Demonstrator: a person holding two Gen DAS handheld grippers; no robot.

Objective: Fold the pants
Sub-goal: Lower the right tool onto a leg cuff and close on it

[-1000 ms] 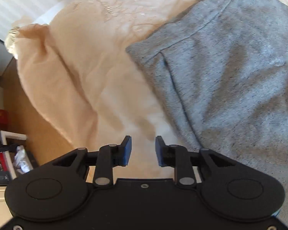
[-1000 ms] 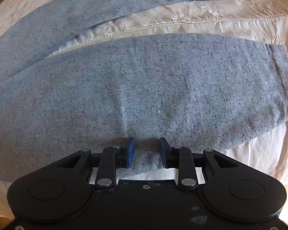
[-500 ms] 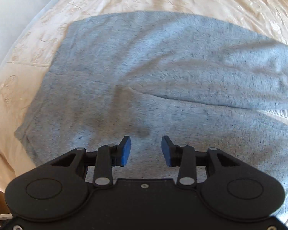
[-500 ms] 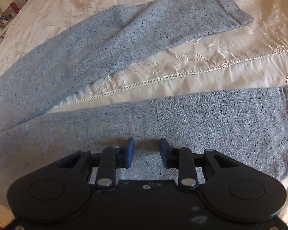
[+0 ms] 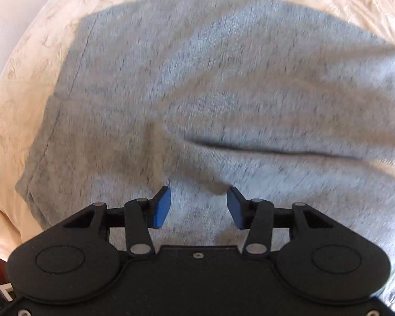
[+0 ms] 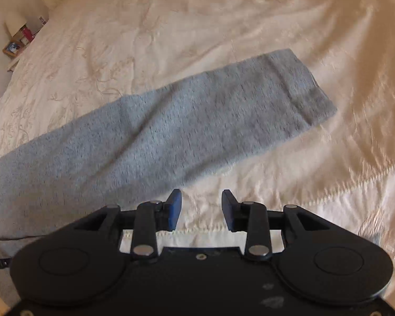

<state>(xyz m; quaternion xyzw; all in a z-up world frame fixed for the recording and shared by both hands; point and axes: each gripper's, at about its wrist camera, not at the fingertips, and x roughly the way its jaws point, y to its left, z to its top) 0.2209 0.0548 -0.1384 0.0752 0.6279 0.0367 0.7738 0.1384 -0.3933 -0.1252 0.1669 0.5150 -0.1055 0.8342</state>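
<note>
A cream embroidered bedspread fills most of both views. In the right wrist view's upper left, a small shelf holds red and blue items beside the bed.

Grey heathered pants lie flat on the bed, one leg stretched out diagonally.

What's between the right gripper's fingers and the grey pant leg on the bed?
Only bare cream bedspread, seen in the right wrist view. The opening right gripper holds nothing; the pant leg lies just beyond.
</note>
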